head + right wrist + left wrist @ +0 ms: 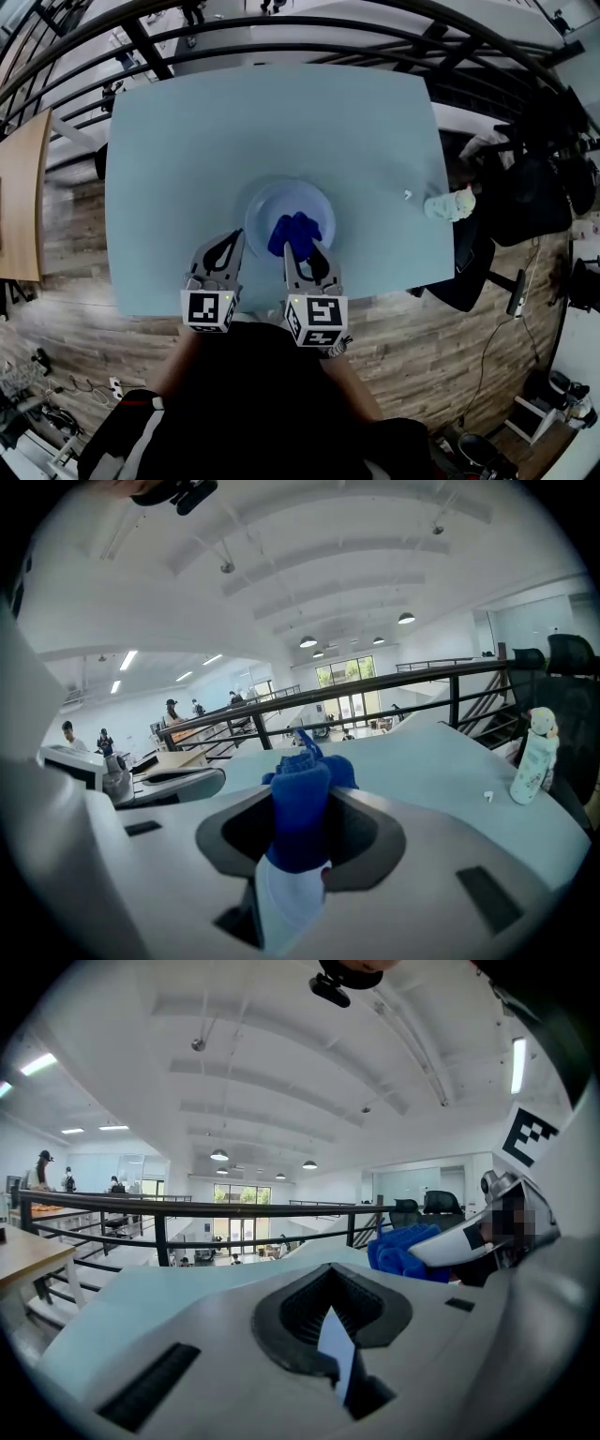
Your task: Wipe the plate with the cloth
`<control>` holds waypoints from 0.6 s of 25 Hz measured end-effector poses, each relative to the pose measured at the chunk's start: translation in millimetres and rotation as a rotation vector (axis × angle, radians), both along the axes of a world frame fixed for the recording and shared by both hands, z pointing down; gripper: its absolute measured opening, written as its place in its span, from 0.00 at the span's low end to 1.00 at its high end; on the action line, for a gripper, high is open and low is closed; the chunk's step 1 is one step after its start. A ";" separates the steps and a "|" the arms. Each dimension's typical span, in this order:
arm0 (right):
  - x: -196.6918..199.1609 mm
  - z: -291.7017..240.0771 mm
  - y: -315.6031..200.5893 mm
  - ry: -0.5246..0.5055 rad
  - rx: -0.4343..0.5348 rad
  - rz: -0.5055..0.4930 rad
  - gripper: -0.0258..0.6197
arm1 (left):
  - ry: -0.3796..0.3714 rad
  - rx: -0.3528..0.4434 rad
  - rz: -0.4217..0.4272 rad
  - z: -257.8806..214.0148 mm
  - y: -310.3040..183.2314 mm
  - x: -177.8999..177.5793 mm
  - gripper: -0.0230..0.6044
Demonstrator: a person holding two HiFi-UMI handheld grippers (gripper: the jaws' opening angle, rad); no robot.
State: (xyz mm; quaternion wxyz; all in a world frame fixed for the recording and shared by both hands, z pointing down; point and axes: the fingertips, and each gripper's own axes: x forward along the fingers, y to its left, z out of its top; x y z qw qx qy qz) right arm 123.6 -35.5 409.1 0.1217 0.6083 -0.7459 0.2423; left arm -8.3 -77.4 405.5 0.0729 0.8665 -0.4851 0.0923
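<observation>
Cloth (294, 232), crumpled deep-blue fabric, is clamped in the right gripper (302, 251) over the round pale-blue plate (265, 199) at frame centre. Left gripper (228, 246), its 2 jaws pressed together and empty, sits beside the plate's left rim.

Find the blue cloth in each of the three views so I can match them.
Head view: cloth sits centre, over the plate, at the right hand-held gripper tip.
Left gripper view: right of centre, beyond the jaws.
Right gripper view: dead centre, clamped between the jaws.
Shared landmark: the pale blue table.
</observation>
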 end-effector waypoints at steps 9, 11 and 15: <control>-1.9 41.9 -37.6 -0.007 -0.093 -0.085 0.23 | -0.039 -0.044 -0.037 21.0 -25.7 5.6 0.04; -1.1 52.2 -45.1 -0.007 -0.114 -0.104 0.23 | -0.046 -0.059 -0.055 29.3 -29.8 7.2 0.04; -1.8 73.5 -57.4 -0.005 -0.157 -0.135 0.23 | -0.056 -0.089 -0.075 42.3 -37.3 12.6 0.04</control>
